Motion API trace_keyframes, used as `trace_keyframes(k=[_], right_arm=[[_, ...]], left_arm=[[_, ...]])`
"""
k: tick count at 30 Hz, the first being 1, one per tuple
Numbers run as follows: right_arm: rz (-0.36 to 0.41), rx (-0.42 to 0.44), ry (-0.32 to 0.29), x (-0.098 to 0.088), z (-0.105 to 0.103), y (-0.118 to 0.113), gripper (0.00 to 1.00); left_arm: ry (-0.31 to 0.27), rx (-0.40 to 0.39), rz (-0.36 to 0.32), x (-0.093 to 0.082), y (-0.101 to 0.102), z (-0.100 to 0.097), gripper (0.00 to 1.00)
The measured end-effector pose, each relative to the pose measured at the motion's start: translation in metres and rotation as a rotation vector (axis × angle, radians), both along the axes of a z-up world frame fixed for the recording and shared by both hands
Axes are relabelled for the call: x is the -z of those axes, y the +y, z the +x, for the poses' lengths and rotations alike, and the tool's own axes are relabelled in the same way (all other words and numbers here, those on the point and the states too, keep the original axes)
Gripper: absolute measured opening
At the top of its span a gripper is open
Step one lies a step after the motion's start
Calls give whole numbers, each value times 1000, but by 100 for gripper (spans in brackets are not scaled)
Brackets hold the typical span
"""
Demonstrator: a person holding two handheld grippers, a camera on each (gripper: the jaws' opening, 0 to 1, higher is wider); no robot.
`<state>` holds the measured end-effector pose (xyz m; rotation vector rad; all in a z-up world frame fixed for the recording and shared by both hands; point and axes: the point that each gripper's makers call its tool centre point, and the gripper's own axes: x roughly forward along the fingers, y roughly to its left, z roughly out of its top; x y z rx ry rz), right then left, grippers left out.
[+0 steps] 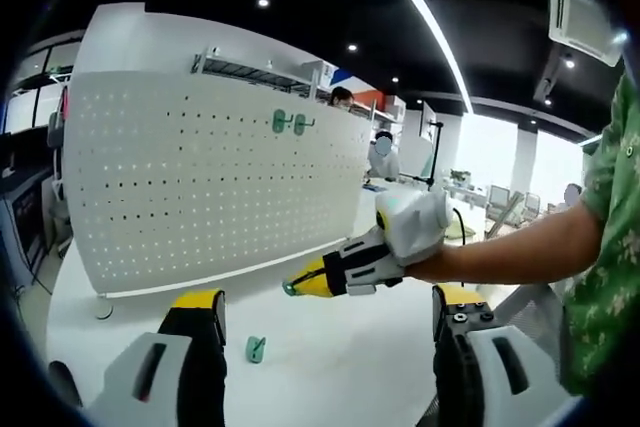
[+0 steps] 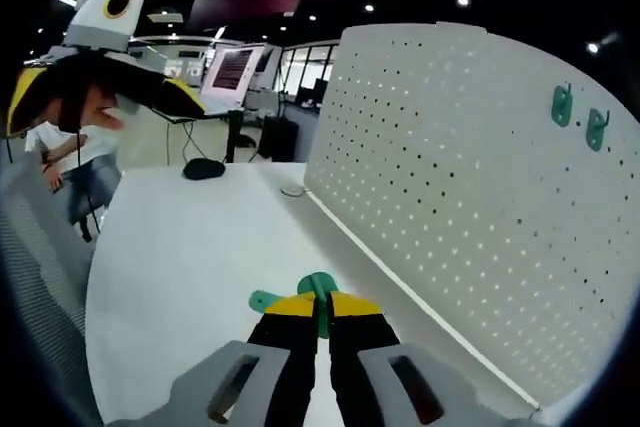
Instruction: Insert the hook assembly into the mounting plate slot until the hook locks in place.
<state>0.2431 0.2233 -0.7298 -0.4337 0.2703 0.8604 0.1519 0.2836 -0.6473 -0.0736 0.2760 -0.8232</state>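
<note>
The white pegboard (image 1: pixel 215 182) stands upright on the white table (image 1: pixel 340 367), walling off the far side, and two green hooks (image 1: pixel 291 123) hung high on its face jut into the approach there. Below those hooks the perforated face is bare. In front of the pegboard the tabletop lies open apart from one loose green hook (image 1: pixel 256 349) near the board's foot.

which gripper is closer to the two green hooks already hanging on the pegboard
Right. The right gripper, shut on a green hook, is held out ahead toward the pegboard, below the two hanging hooks. The left gripper sits further back, open, over the table.
</note>
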Motion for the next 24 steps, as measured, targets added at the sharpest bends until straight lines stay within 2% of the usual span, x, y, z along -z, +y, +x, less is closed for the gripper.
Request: trace_keyframes(k=[5,24], right_arm=[[56,14,-33,-25,-7,0,2],[375,80,-100,-119,-40,-9,2]], left_arm=[[-19,3,-10,-8,-2,2,87],[-81,-5,-96,-46,-5,13,85]])
